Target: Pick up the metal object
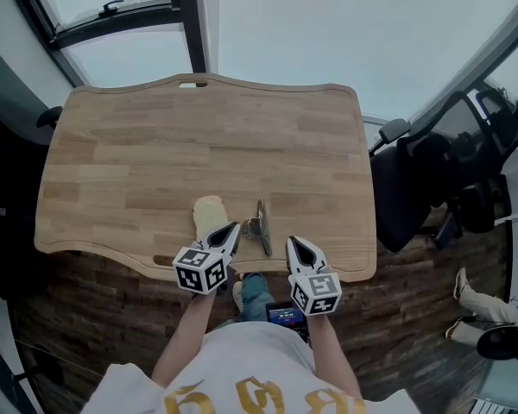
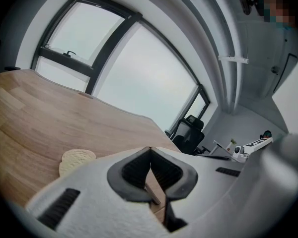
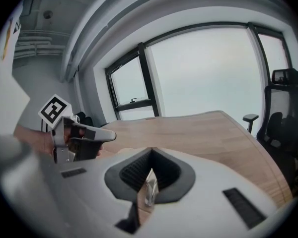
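Metal object sitting on bench nr front edge, btwn the two. Left hand-held gripper & right hand-held gripper hovering beside it, jaws pressed together, gripping nothing. Pale round item lying just left.

1 metal object, 1 pale disc (flat), 1 wooden table

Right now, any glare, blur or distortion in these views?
Head view: even daylight, no glare on the table, metal object clear. Left gripper view: strong fisheye, dark corners, window washed pale. Right gripper view: same bowing; metal object soft past the jaws.
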A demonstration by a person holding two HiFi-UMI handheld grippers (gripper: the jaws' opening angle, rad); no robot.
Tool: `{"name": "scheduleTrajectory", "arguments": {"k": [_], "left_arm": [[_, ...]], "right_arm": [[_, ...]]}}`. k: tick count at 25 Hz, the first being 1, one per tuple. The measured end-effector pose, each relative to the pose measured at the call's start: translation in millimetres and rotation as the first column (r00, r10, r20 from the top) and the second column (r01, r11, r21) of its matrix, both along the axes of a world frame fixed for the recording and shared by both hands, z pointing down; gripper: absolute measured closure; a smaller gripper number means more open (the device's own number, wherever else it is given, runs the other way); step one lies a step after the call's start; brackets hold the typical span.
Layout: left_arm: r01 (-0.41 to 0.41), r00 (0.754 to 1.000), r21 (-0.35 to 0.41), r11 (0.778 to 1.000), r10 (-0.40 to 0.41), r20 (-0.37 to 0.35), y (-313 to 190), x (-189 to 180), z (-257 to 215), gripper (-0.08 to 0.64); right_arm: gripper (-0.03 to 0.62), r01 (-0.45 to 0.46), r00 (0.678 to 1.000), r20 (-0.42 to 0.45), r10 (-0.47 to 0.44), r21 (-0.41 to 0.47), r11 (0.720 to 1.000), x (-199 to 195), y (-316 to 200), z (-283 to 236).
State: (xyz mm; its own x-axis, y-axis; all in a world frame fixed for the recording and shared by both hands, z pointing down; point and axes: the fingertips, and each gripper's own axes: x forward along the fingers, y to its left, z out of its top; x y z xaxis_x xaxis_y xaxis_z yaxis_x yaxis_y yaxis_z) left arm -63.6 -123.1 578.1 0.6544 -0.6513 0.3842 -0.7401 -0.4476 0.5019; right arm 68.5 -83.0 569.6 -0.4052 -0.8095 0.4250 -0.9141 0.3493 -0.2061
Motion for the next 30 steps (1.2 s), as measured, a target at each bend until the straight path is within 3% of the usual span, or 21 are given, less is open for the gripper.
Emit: {"name": "scheduleTrajectory", "arguments": {"k": [11, 26, 28, 30], "left_arm": [[-0.022, 1.0, -0.126, 0.992, 0.023, 0.007, -2, 8, 50, 0.54], [-0.103, 0.995, -0.317, 0.943, 0.1, -0.024, -1, 30, 105, 0.538], [-0.099, 0.995, -0.338, 0.936, 0.094, -0.031, 0, 31, 109, 0.481], [-0.092, 0.996, -0.355, 0.93, 0.082, -0.043, -1, 32, 112, 0.471]], "right_arm": [[0.581, -0.002, 0.999, -0.035, -0.001, -0.073, 0.997, 5, -10, 34], [0.581, 0.021, 0.999, -0.039, -0.028, -0.161, 0.987, 6, -30, 77], [0.581, 0.022, 0.999, -0.036, -0.028, -0.169, 0.985, 8, -33, 80], [0.581, 0.024, 0.999, -0.032, -0.03, -0.167, 0.986, 8, -37, 80]]}}
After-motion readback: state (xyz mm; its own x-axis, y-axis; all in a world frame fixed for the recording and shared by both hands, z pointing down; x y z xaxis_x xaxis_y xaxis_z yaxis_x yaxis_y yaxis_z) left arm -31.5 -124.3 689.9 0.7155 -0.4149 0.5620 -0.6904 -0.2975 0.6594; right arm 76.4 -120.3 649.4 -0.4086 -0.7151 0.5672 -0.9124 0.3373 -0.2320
